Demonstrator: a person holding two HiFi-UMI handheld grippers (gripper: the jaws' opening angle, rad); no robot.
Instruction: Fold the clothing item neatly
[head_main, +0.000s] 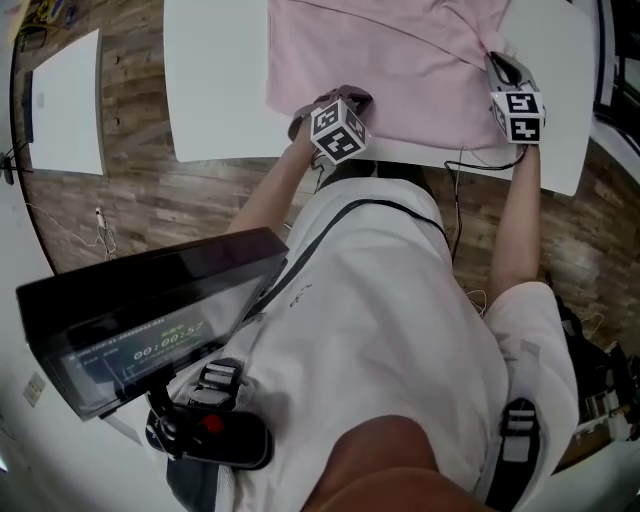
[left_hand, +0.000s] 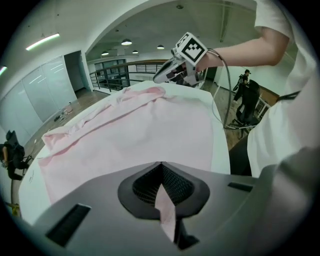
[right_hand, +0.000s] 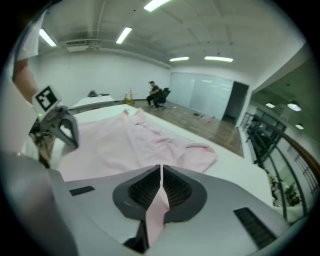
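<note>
A pale pink cloth garment (head_main: 380, 60) lies spread flat on a white rectangular table (head_main: 215, 90), its near hem close to the table's front edge. The left gripper (head_main: 345, 102), jaws pressed together, pinches a fold of the pink fabric along that hem, while the right gripper (head_main: 503, 72) clamps a fold at the garment's right side

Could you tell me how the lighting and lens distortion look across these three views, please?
Head view: even light, fisheye curving the table edge. Left gripper view: pink garment evenly lit, black round vignette. Right gripper view: bright ceiling strip lights, slightly soft focus.
</note>
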